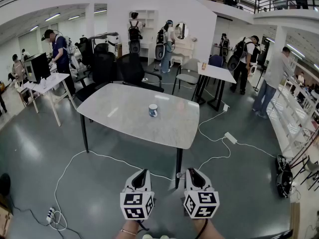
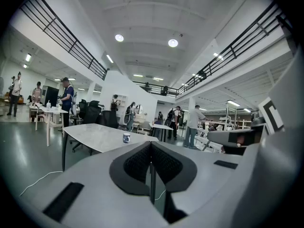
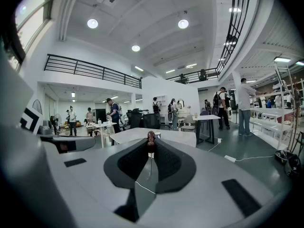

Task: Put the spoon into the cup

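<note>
A white cup with blue print (image 1: 153, 110) stands near the middle of the pale marble table (image 1: 124, 114), well ahead of both grippers. It shows small in the left gripper view as the cup (image 2: 126, 137). My right gripper (image 3: 151, 145) is shut on the spoon (image 3: 151, 137), whose dark brown end sticks up between the jaw tips; the rest of the spoon is hidden. In the head view the right gripper (image 1: 192, 172) hangs over the floor in front of the table. Beside it the left gripper (image 1: 144, 173) is shut with nothing in it (image 2: 151, 144).
White cables (image 1: 99, 157) and a power strip (image 1: 231, 138) lie on the grey floor around the table. Black office chairs (image 1: 130, 69) stand behind it. Another table (image 1: 215, 73) and several people are farther back. Shelving (image 1: 299, 114) lines the right side.
</note>
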Demonstrator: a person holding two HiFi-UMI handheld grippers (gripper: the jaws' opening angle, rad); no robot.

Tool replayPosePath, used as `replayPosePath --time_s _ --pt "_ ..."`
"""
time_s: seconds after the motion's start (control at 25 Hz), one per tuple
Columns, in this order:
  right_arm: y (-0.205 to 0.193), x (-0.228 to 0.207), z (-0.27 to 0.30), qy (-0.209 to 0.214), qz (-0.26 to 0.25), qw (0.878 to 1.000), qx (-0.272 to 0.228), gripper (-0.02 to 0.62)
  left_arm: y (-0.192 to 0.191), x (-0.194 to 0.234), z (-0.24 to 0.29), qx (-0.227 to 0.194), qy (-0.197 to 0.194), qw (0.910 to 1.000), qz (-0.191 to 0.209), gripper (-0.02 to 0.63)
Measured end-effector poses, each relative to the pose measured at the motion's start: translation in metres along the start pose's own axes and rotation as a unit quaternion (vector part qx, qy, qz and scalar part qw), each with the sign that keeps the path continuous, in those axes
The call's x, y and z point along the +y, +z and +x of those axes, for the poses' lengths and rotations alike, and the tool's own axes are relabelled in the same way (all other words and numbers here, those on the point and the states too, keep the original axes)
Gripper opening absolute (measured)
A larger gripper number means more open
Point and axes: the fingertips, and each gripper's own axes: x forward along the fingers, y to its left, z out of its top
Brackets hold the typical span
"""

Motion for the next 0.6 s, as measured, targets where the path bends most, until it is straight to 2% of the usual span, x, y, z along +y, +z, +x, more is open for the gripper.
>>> replayPosePath --time_s 0.6 --pt "-0.013 0.021 0.012 -0.001 0.027 1.000 0.009 0.060 -0.001 0.029 -0.005 0.001 0.001 1.0000 -0.002 0.018"
